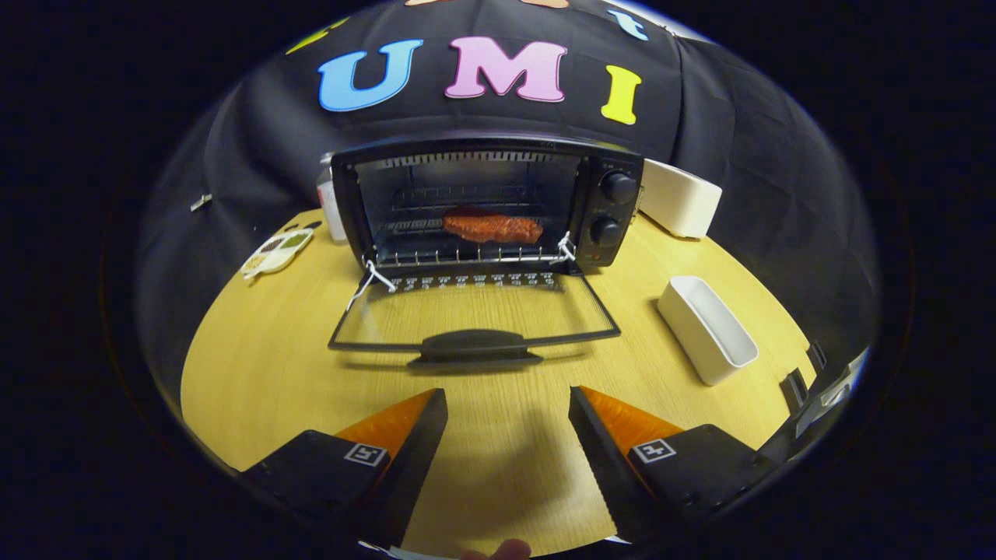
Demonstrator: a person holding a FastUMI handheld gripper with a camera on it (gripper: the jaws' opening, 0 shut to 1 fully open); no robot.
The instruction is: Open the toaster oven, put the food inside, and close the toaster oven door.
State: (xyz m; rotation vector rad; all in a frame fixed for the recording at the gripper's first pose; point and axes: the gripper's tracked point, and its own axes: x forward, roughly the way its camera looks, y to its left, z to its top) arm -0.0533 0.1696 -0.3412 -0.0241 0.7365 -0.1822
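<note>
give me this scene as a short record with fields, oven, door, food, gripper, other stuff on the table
oven: black toaster oven at the back of the wooden table, against the booth wall
door: door fully open, lying flat toward the gripper, handle at its near edge
food: reddish-brown piece of food on the rack inside the oven
gripper: gripper open, holding nothing, short of the door handle
other: empty white tray right of the door; white box behind the oven's right side
step left: close the door

White container behind toaster oven (681, 198): oven body is hiding its left end.
Bottle (330, 204): oven is covering most of it.
Card (277, 250): print is staying too small to tell.
</note>
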